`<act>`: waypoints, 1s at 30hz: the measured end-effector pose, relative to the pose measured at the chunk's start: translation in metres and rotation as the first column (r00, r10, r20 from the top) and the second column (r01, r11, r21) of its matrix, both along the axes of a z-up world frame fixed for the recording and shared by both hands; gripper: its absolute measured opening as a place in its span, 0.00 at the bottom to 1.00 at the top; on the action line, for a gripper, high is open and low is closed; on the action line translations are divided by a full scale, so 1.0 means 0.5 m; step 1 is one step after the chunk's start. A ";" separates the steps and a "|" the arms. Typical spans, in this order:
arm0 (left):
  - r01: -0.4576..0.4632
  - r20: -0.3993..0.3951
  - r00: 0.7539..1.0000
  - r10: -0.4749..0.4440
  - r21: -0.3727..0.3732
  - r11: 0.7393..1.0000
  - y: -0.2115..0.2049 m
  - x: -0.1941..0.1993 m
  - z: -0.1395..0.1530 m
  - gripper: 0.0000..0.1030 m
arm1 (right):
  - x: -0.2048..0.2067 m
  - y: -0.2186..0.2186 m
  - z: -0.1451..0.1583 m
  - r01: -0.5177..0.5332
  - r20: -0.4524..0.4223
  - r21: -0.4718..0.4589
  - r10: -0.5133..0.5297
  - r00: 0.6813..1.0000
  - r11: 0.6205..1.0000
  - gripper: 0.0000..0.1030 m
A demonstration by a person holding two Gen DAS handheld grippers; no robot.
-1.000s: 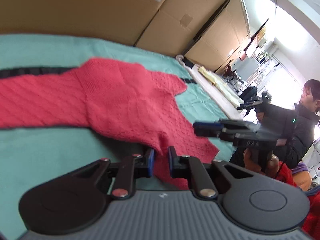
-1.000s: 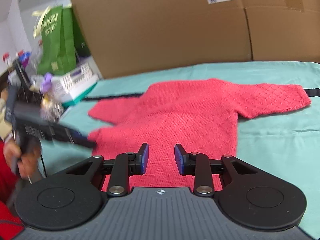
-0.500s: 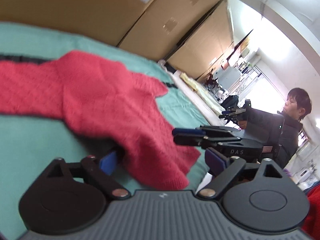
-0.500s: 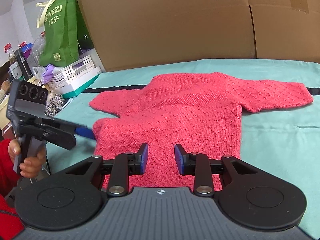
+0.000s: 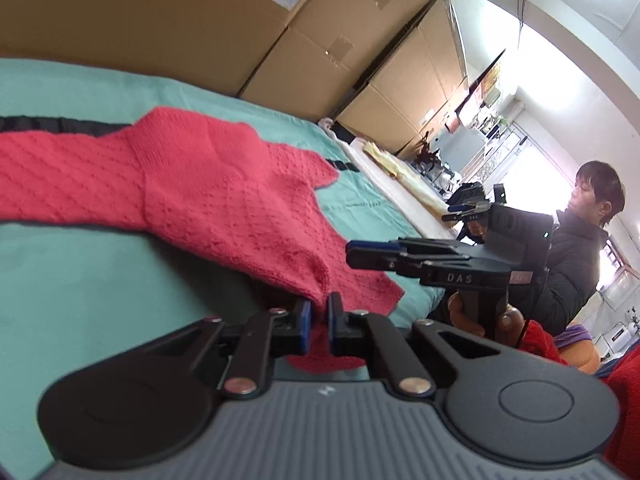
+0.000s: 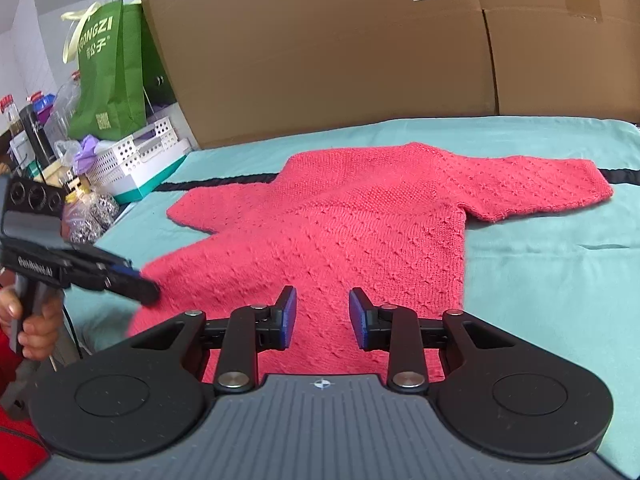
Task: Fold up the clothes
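Note:
A red knitted sweater (image 6: 344,232) lies spread on the teal cloth (image 6: 540,264), sleeves out to both sides. My left gripper (image 5: 318,326) is shut on the sweater's (image 5: 224,208) bottom hem corner, which is lifted slightly off the cloth. It shows from the side in the right wrist view (image 6: 136,286) at the hem's left corner. My right gripper (image 6: 322,320) is open over the middle of the hem, with sweater showing between its fingers. It also shows in the left wrist view (image 5: 360,254), hovering above the hem.
Large cardboard boxes (image 6: 360,48) stand behind the table. A white basket (image 6: 136,160), a green bag (image 6: 108,76) and bottles sit at the far left. A second person (image 5: 576,240) stands beyond the right end. A black strap (image 6: 224,180) crosses the cloth.
My left gripper was shut, opened wide half a second ago, and is now shut on the hem corner. My right gripper has barely moved and stays open.

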State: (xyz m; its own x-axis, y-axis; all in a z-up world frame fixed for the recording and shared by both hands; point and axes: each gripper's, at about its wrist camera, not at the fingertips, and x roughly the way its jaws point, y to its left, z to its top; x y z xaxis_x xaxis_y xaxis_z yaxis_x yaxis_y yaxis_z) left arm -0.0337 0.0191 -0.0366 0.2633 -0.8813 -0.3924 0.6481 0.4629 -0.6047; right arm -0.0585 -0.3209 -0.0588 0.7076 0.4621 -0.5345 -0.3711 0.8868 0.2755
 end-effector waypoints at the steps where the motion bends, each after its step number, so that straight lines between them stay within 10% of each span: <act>1: -0.006 0.004 1.000 0.006 -0.011 1.000 0.010 0.002 0.010 0.00 | 0.000 -0.001 0.000 -0.004 0.001 -0.004 0.004 1.000 1.000 0.31; 4: 0.026 -0.020 0.999 -0.026 -0.009 1.000 0.035 0.011 0.028 0.02 | -0.005 -0.006 0.004 -0.013 0.005 -0.019 0.013 1.000 1.000 0.31; 5: 0.033 -0.031 0.999 -0.032 0.036 0.999 0.033 0.014 0.023 0.16 | -0.005 -0.008 0.005 -0.017 0.001 -0.029 0.017 1.000 0.999 0.31; 8: 0.011 -0.105 0.994 0.014 0.236 0.972 0.009 0.027 -0.035 0.12 | -0.005 -0.003 -0.001 -0.031 -0.027 -0.096 0.029 0.999 0.995 0.31; 14: -0.075 -0.092 0.991 0.096 0.212 0.974 0.031 0.021 -0.035 0.08 | -0.026 0.025 -0.006 -0.048 -0.048 -0.327 0.034 0.998 0.944 0.30; 19: 0.067 -0.185 0.981 -0.058 0.044 0.997 0.007 -0.018 -0.032 0.01 | -0.034 0.006 0.008 -0.018 -0.081 -0.466 -0.023 0.996 0.884 0.31; 28: 0.015 -0.193 0.981 -0.008 0.035 0.999 0.013 -0.019 -0.044 0.05 | -0.055 -0.081 -0.010 0.071 -0.152 -0.136 -0.092 0.984 0.988 0.54; 30: 0.013 -0.222 0.975 -0.014 -0.007 1.000 0.013 -0.011 -0.049 0.42 | -0.066 -0.073 -0.011 0.069 -0.143 -0.084 -0.081 0.986 0.994 0.51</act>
